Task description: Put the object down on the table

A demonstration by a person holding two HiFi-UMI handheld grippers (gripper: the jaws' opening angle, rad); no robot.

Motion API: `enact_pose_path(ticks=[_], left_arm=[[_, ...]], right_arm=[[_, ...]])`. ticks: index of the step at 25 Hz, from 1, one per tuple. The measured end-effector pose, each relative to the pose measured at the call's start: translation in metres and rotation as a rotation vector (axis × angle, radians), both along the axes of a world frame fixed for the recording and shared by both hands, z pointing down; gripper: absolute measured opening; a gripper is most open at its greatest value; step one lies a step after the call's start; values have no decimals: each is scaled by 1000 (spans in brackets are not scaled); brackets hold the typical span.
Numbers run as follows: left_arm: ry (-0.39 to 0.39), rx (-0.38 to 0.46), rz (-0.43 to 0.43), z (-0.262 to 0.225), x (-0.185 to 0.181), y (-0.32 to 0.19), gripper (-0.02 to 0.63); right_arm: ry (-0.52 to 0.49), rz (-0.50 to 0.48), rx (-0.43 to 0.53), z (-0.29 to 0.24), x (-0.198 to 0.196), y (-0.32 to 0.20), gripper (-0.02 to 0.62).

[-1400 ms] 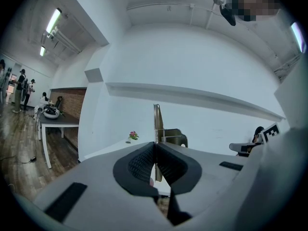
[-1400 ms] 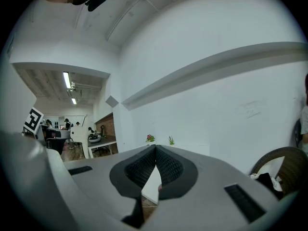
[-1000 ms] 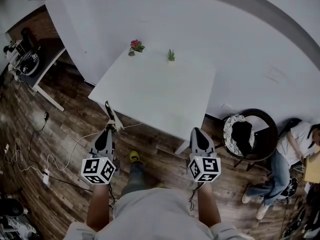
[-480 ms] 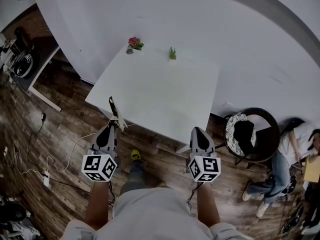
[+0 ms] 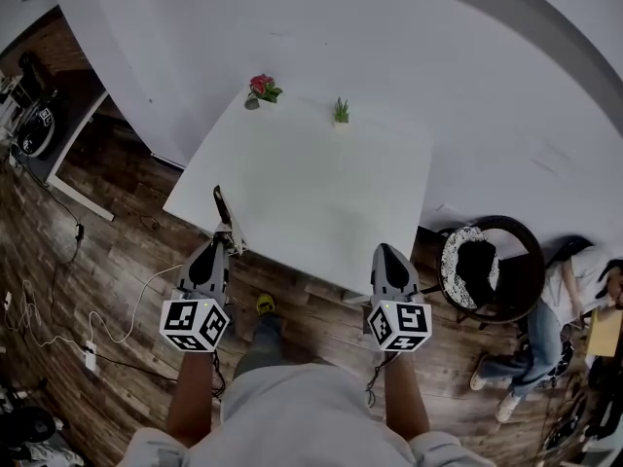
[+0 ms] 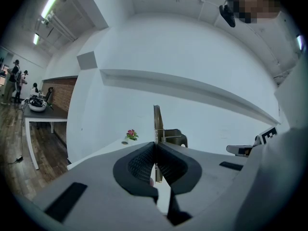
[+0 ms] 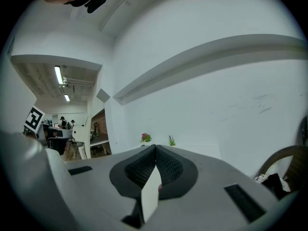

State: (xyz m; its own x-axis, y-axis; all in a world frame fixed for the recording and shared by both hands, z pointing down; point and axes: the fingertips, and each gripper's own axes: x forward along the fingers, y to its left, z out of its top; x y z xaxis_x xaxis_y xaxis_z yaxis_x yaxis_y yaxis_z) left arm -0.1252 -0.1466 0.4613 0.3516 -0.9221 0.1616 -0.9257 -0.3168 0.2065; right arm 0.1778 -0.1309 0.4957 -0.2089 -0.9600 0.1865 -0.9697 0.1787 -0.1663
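Pointing level toward the table (image 5: 321, 178), left claw (image 5: 228, 242) pinches thin object (image 5: 221, 209).

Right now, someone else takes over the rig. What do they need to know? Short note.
Left gripper: shut on a thin flat object that stands upright from the jaws.
Right gripper: shut, nothing in it.
Both are at the near edge of the white table; a flower pot and a small green plant stand at its far edge.
Done: object gripped.
Left: lower it onto the tabletop, then open the jaws.
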Motion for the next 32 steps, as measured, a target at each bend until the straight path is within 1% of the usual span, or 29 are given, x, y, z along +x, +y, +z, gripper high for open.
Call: enact_pose_path(ticks=[4, 14, 21, 27, 32], left_arm=[[3, -10, 19, 1, -12, -35, 20], [19, -17, 96, -1, -38, -129, 20], [30, -16, 141, -1, -60, -178, 20], [41, -28, 170, 7, -74, -211, 20], [54, -40, 209, 15, -66, -223, 20]], right_arm=[[13, 20, -11, -2, -12, -27, 8], [31, 109, -15, -11, -37, -100, 8], [46, 145, -7, -15, -61, -144, 8], [57, 200, -13, -14, -69, -163, 8], [71, 243, -9, -17, -63, -165, 8]])
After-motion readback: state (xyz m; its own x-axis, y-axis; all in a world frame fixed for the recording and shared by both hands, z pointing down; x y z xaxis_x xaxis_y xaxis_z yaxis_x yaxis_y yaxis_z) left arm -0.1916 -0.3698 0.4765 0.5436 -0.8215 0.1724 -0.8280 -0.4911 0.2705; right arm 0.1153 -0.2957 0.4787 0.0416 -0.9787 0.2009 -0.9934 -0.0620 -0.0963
